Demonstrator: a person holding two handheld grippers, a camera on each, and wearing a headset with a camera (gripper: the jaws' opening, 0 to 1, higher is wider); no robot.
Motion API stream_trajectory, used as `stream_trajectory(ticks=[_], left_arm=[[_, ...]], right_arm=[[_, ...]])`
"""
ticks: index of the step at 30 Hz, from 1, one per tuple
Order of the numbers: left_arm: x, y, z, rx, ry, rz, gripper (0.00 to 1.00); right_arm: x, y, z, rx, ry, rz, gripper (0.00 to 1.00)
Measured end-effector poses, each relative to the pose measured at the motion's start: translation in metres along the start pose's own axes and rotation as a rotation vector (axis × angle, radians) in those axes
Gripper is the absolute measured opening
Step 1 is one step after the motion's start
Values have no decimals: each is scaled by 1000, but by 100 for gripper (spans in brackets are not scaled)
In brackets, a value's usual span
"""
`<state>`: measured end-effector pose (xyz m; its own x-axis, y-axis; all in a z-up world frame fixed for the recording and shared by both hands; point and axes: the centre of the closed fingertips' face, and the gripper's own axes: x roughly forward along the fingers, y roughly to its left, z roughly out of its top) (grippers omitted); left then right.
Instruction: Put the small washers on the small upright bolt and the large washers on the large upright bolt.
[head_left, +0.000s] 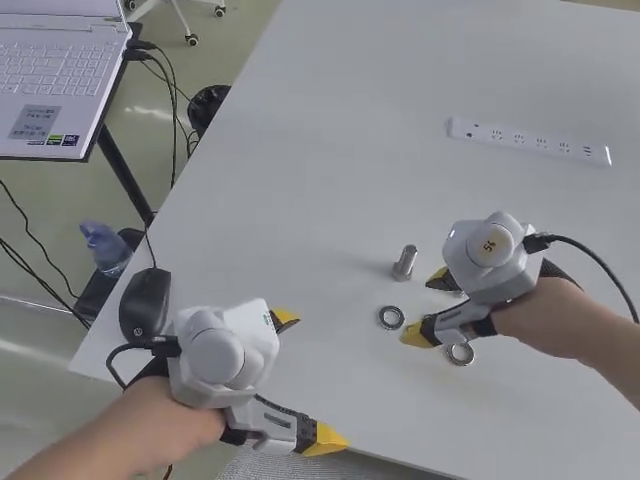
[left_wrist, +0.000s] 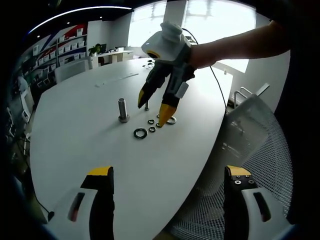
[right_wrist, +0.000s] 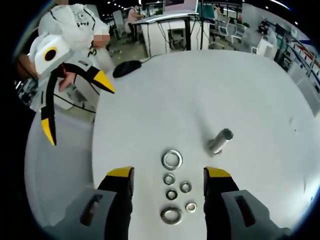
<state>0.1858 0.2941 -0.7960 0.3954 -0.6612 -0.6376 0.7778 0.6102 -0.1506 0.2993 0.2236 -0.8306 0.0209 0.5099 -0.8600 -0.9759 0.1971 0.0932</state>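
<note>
Status: your right tongs gape wide and empty just above the washers on the counter; your left tongs also gape wide, empty.

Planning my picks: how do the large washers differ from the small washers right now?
Large washers are wider rings than the small washers. There are two large washers, four small washers. The large washers sit apart at the ends of the group; the small washers cluster between them. All are silvery, lie flat on the table.
</note>
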Motion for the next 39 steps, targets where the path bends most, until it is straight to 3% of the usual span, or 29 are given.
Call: stream_trajectory(ticks=[20,39], left_arm=[[2,5,-3,7,14,-5,90],[1,5,-8,-4,19,-12,89]], right_arm=[[31,-5,-7,-58,111,7,48],[48,-6,-4,-89,167,2,38]])
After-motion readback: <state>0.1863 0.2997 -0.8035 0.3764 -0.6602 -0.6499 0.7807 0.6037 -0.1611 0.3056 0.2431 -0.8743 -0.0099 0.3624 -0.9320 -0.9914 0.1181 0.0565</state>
